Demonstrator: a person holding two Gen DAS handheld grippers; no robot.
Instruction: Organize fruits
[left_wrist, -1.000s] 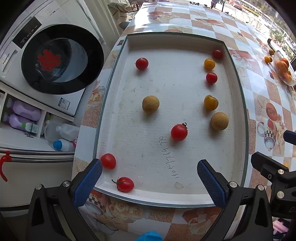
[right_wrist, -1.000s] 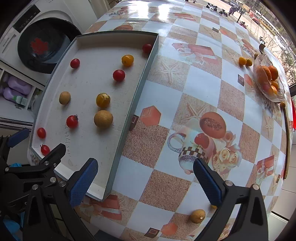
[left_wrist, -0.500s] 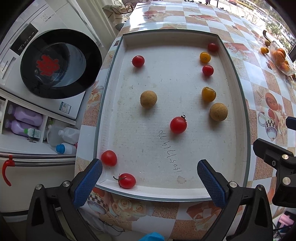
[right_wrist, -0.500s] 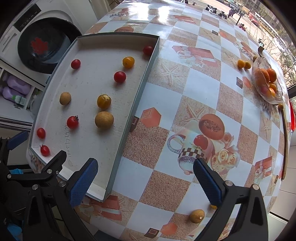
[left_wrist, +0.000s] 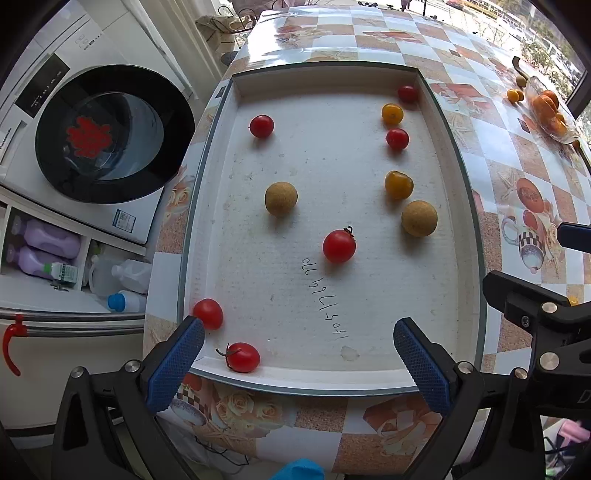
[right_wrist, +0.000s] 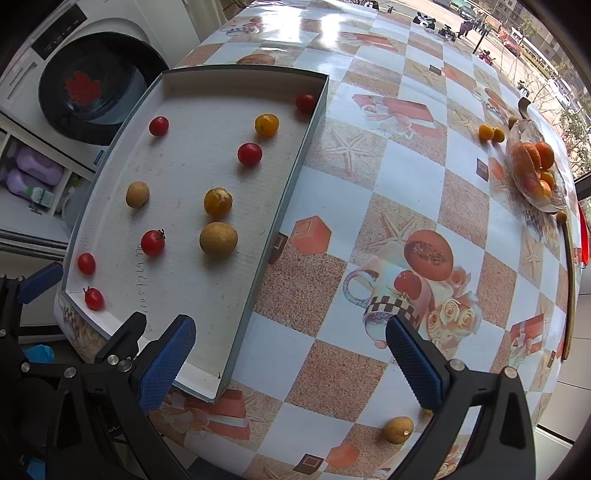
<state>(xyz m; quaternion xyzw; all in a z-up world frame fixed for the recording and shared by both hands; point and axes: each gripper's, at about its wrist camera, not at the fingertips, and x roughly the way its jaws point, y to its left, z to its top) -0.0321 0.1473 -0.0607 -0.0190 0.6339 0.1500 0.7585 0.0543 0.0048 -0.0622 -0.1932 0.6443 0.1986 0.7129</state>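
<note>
A white tray lies on the checkered table with several loose fruits: red tomatoes such as one at the middle and one at the near edge, two yellow tomatoes, two tan round fruits. My left gripper stands open above the tray's near edge, empty. My right gripper stands open over the tray's near right corner and the tablecloth. A tan fruit lies on the table near the right finger.
A washing machine and bottles on a shelf stand left of the table. A glass dish of oranges sits at the far right, with two small orange fruits beside it. Checkered tablecloth stretches right of the tray.
Both grippers have drawn back and risen slightly, so the tray and fruits appear a little farther up the views. Nothing was picked up; the fruits have not moved.
</note>
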